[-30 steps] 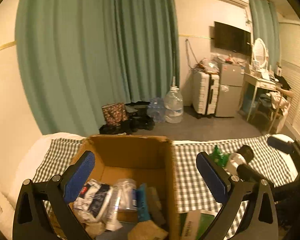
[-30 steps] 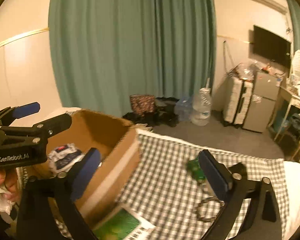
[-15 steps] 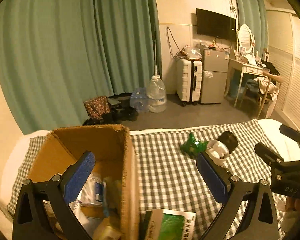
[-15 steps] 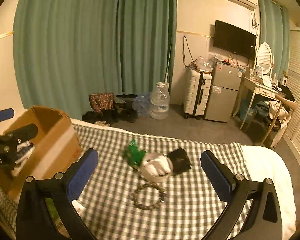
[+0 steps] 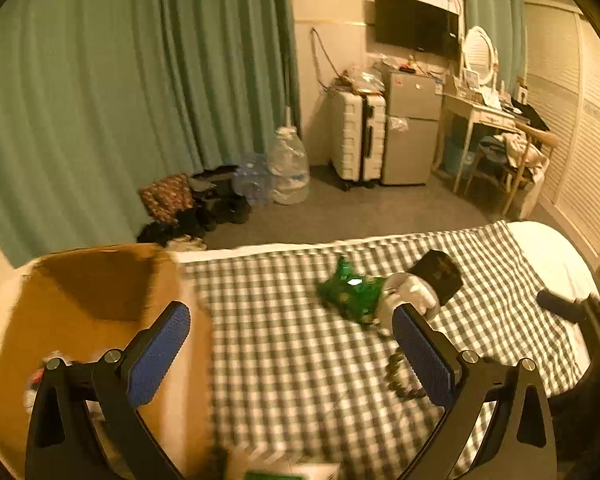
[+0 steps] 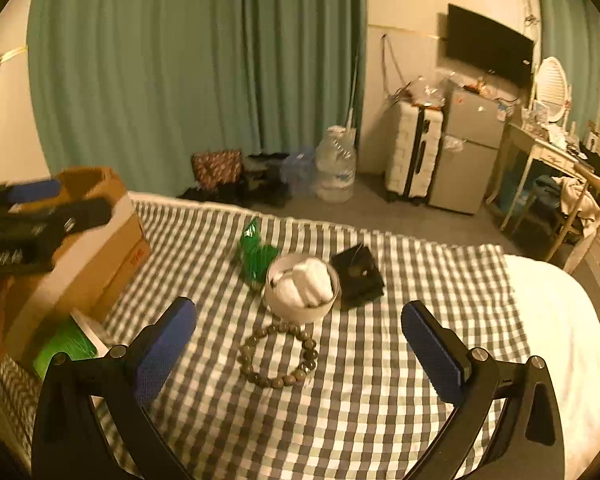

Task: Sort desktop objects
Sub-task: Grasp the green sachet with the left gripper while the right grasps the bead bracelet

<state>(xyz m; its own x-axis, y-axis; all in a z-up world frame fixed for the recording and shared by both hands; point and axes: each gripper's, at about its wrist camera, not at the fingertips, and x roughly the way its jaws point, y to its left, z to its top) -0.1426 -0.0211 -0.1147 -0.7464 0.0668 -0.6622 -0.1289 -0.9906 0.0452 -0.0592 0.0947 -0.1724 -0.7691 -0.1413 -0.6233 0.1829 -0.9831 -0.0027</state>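
the right gripper [image 6: 298, 344] hangs empty with its jaws wide apart just above the bead bracelet [image 6: 278, 354] on the checked cloth [image 6: 380, 400], the white bowl [image 6: 302, 288] just beyond, while the left gripper [image 5: 290, 344], equally spread and empty, hovers beside the cardboard box [image 5: 84, 304].

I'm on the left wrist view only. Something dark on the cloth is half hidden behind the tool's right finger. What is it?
Observer: A bead bracelet, a closed loop lying flat on the checked cloth, right in front of the white bowl.
Operator: Is the right tool carrying anything?
Observer: No. The right tool is open with nothing between its fingers.
Operator: What's in that bowl?
Observer: White crumpled wads, possibly tissue; I cannot tell for sure.
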